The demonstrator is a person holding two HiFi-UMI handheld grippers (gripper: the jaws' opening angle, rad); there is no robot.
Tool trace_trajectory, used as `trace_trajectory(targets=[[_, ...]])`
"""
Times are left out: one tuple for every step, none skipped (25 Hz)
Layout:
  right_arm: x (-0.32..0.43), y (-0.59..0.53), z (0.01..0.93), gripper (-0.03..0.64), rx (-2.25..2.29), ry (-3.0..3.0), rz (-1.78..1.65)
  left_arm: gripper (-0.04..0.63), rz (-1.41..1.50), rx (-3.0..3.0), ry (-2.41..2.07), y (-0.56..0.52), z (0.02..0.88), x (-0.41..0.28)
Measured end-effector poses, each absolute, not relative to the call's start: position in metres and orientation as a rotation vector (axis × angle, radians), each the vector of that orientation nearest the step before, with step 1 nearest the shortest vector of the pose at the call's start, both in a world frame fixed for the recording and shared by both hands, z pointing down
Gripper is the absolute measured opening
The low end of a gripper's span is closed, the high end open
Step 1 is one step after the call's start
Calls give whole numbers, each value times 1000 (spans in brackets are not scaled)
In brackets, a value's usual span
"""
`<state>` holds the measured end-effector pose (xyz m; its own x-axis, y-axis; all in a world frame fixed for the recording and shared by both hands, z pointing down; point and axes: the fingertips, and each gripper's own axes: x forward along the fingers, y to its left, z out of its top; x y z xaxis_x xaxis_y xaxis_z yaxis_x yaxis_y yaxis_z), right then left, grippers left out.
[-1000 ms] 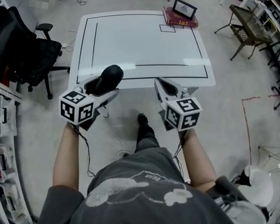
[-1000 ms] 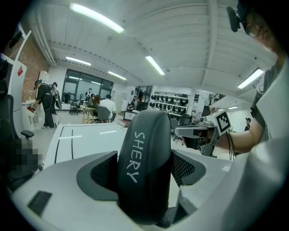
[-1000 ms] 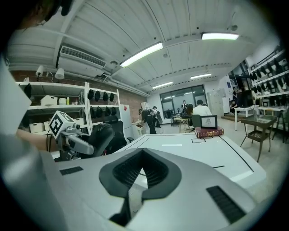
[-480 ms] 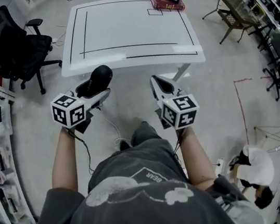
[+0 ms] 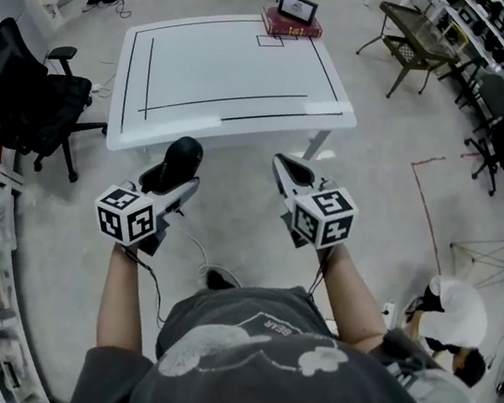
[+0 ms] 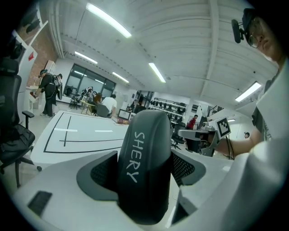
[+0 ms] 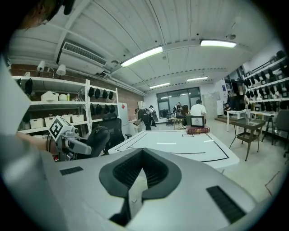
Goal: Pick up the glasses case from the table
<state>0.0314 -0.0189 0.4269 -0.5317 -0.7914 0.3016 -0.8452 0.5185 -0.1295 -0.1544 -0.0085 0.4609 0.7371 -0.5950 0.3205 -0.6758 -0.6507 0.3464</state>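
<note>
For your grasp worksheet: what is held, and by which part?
Left gripper clamps the case across its two sides, near one end. Right gripper is shut, empty.

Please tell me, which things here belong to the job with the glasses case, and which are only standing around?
Part of the job:
- glasses case, gripped in the jaws of the left gripper
- right gripper, jaws together, empty
- table

Only standing around:
- book at the table's far corner
- picture frame on the book
- office chair
</note>
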Motion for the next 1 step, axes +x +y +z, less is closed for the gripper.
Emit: trace_trajectory(targets=[[35,-16,427,-2,1397,-2551,389,350,237,2489,-965,-6,460,-150]])
